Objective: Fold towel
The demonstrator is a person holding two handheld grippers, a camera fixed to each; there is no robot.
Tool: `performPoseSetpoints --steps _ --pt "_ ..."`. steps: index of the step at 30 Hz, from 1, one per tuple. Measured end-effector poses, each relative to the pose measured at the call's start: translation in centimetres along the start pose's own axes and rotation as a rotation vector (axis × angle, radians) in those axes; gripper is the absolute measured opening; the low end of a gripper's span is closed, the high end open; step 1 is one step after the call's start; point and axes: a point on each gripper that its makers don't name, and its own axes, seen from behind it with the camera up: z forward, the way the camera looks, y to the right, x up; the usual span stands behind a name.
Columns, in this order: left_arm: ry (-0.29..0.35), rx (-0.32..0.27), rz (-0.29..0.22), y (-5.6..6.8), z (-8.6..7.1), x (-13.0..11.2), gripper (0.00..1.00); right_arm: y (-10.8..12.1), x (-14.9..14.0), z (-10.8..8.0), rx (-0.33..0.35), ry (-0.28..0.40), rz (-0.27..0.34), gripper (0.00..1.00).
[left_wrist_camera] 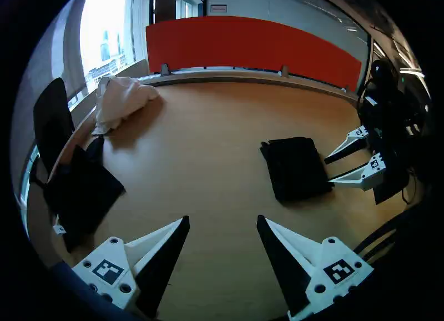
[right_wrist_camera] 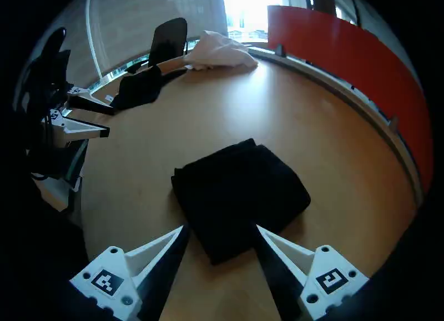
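Observation:
A black towel [right_wrist_camera: 241, 196], folded into a thick rectangle, lies flat on the wooden table [right_wrist_camera: 333, 154]. My right gripper [right_wrist_camera: 222, 229] is open just over the towel's near edge, with one finger on each side of its near corner and neither pressing on it. In the left gripper view the same towel [left_wrist_camera: 297, 168] lies to the right, and the right gripper [left_wrist_camera: 355, 160] stands at its far side. My left gripper [left_wrist_camera: 222, 221] is open over bare table [left_wrist_camera: 211, 143] with nothing between its fingers. It appears at the left of the right gripper view as the left gripper [right_wrist_camera: 89, 118].
A crumpled white cloth [left_wrist_camera: 119, 99] [right_wrist_camera: 219, 51] lies at the table's far edge near the window. A loose black cloth [left_wrist_camera: 83, 187] [right_wrist_camera: 139, 88] hangs over the edge beside a dark chair [left_wrist_camera: 53, 121] [right_wrist_camera: 169, 38]. A red divider [left_wrist_camera: 250, 43] [right_wrist_camera: 355, 60] borders the table.

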Motion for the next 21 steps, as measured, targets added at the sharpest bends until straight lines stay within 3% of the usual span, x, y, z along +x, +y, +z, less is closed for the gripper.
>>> performPoseSetpoints --steps 21 --pt "-0.001 -0.005 0.008 0.1 -0.1 -0.2 0.9 -0.3 -4.7 0.2 -0.044 -0.057 0.033 0.82"
